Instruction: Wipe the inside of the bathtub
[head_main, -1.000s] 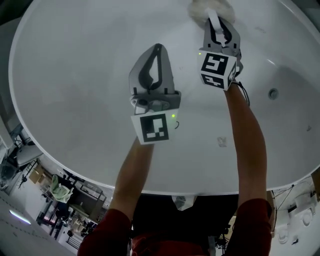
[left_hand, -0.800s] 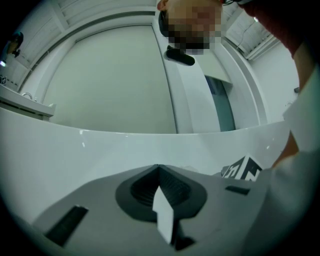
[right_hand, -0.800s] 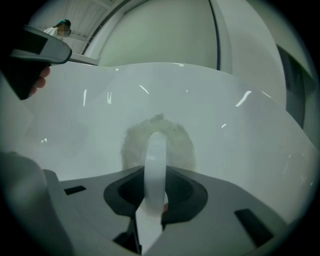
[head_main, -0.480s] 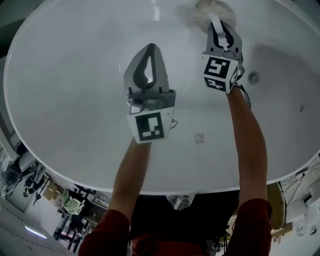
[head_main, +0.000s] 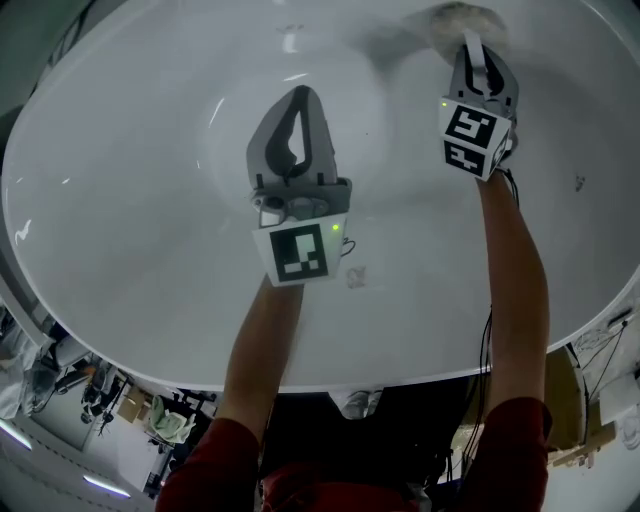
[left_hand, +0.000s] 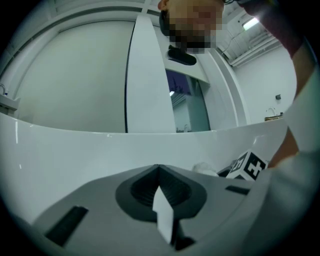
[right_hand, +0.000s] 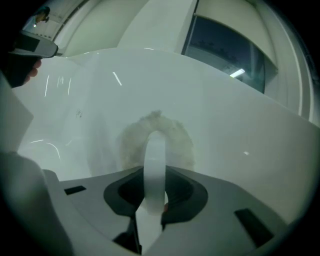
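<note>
Right gripper (head_main: 470, 42): jaws clamped on the white loop handle (right_hand: 155, 160) of the fluffy pad (head_main: 455, 17). In its own view the loop stands up between the jaws, with the round pad pressed flat against the tub wall beyond. That puts the pad on the far inner wall of the bathtub (head_main: 130, 200), close under the far rim in the head view.

Left gripper (head_main: 304, 95): jaws closed tip to tip, nothing between them. It hangs over the middle of the basin, well left of the pad. We cannot tell whether it touches the surface.

Count: two grippers, two marker cubes (left cube (head_main: 300, 252), right cube (head_main: 472, 138)), one pad, one tub. We also note two bare forearms (head_main: 260, 340) and red sleeves (head_main: 230, 460) at the bottom edge.

Surface: the tub is white, oval and glossy, with streaks of reflected light on its left side. There is one small faint mark (head_main: 357, 277) on the inner surface just beside the left cube.

Room: outside the near rim we see cluttered floor with boxes and shelving (head_main: 120, 410) at lower left and cables (head_main: 600, 335) at lower right. The left gripper view looks over the far rim to a white column (left_hand: 147, 75), a glazed panel (left_hand: 190, 107) and a ceiling strip light (left_hand: 250, 22).

In the way: the right gripper covers the pad's near part in the head view. The loop hides the pad's centre in the right gripper view.
</note>
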